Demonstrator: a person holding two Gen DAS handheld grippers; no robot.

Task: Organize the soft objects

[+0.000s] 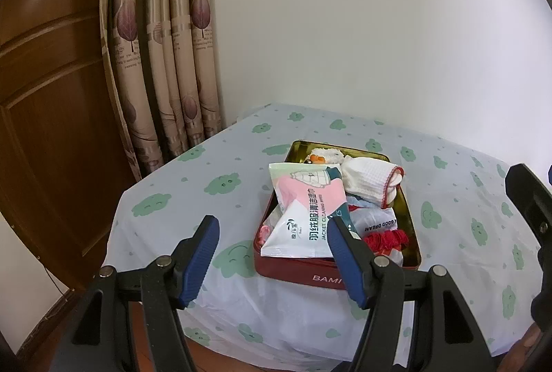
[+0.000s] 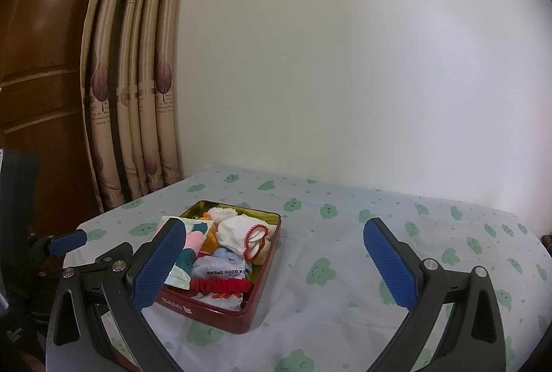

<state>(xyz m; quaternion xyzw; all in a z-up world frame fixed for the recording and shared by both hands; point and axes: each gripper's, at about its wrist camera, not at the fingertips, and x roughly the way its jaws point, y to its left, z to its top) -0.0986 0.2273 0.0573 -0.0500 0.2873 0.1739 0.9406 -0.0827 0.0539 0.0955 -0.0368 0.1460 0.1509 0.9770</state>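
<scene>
The red tin (image 2: 220,268) sits on the cloud-print tablecloth (image 2: 345,251), stuffed with a wipes pack (image 1: 303,216), white sock (image 1: 369,182) and what looks like a red scrunchie (image 1: 386,239). Left gripper (image 1: 272,263) and right gripper (image 2: 276,263) both hang wide open, holding nothing.

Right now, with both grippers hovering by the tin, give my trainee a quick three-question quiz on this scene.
1. True or false: the left gripper is holding the wipes pack.
2. Where does the red scrunchie lie: A) on the tablecloth, B) in the tin, C) on the curtain?
3. What colour trims the white sock?

Key: 1 false, both grippers open and empty (right gripper); 2 B; 3 red.
</scene>
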